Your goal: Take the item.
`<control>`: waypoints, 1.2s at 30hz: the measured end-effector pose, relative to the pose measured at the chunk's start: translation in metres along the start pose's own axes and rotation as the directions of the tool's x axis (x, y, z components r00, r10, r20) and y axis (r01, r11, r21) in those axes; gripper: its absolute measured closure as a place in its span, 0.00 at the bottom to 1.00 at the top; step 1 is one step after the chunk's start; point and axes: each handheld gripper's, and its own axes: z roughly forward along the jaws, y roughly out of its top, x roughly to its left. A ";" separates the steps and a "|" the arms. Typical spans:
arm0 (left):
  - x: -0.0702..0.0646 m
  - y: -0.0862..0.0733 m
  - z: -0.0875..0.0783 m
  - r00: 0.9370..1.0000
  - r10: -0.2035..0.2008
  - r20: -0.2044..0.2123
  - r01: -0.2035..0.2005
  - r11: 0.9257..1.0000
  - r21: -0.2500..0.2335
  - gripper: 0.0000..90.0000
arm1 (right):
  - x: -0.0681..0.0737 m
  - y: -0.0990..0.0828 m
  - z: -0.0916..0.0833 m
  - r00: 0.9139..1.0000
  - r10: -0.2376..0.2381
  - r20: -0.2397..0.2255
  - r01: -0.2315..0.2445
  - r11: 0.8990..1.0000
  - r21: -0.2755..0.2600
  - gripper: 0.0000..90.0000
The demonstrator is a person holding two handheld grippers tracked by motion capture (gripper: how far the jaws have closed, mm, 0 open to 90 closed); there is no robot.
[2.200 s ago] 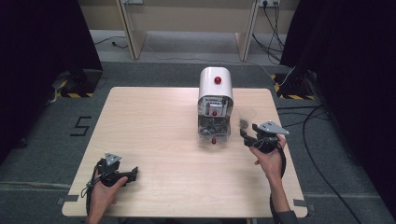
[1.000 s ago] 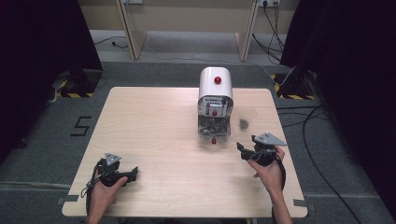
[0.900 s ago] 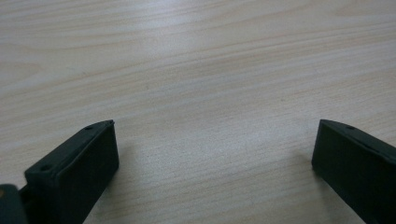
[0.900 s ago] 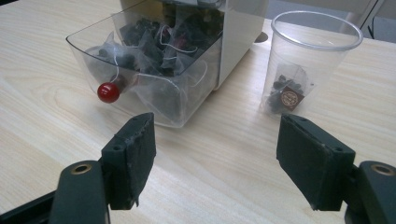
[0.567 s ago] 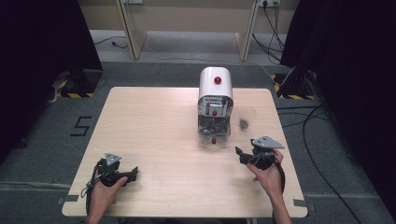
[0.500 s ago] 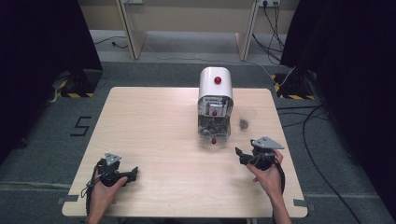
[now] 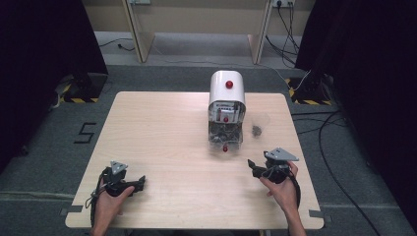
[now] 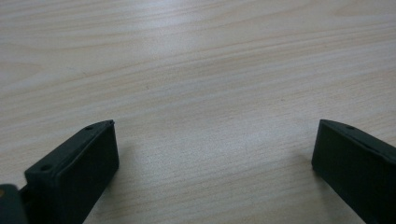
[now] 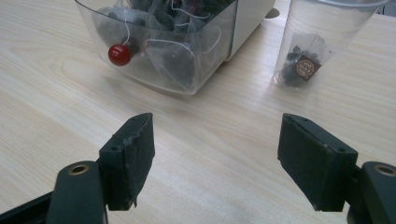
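1. Judged close to done: one tea bag (image 9: 302,67) already lying at the bottom of the clear cup (image 9: 327,32), tag facing outward, string not clearly made out.
2. Cup standing upright on the table (image 7: 162,128), just beside the white dispenser (image 7: 226,98) on its right, apart from both grippers.
3. Dispenser's clear tray (image 9: 187,70) holding a heap of more tea bags, none sticking out over the rim as far as can be told; a red ball (image 9: 119,54) showing at the tray's front wall.
4. Right gripper (image 7: 254,167) low over the table's near right part, well short of the cup, aimed toward tray and cup; fingers (image 9: 133,154) spread wide with only bare wood between them, nothing held.
5. Left gripper (image 7: 137,182) down at the near left of the table, well apart from dispenser and cup; fingers (image 8: 84,163) likewise wide apart over bare wood, nothing between them.
6. Done, by this reading: bag taken from the dispenser and dropped in the cup, grip released, right hand clear of the cup.
7. Left, at most: settling both hands at rest, or fetching a second bag from the tray if more than one is wanted; impossible to say which from this alone.
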 end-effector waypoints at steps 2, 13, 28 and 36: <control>0.000 0.000 0.000 1.000 0.000 0.000 0.000 1.000 0.000 0.00 | 0.000 -0.001 0.000 1.000 -0.001 -0.001 0.001 1.000 0.005 0.31; 0.000 0.000 0.000 1.000 0.000 0.000 0.000 1.000 0.000 0.00 | 0.002 -0.012 -0.004 1.000 0.011 -0.007 -0.010 1.000 0.027 0.29; 0.000 0.000 0.000 1.000 0.000 0.000 0.000 1.000 0.000 0.00 | 0.005 -0.026 -0.007 1.000 0.014 -0.018 -0.013 0.998 0.066 0.29; 0.000 0.000 0.000 1.000 0.000 0.000 0.000 1.000 0.000 0.00 | 0.006 -0.033 -0.011 1.000 0.010 -0.025 -0.008 0.995 0.095 0.26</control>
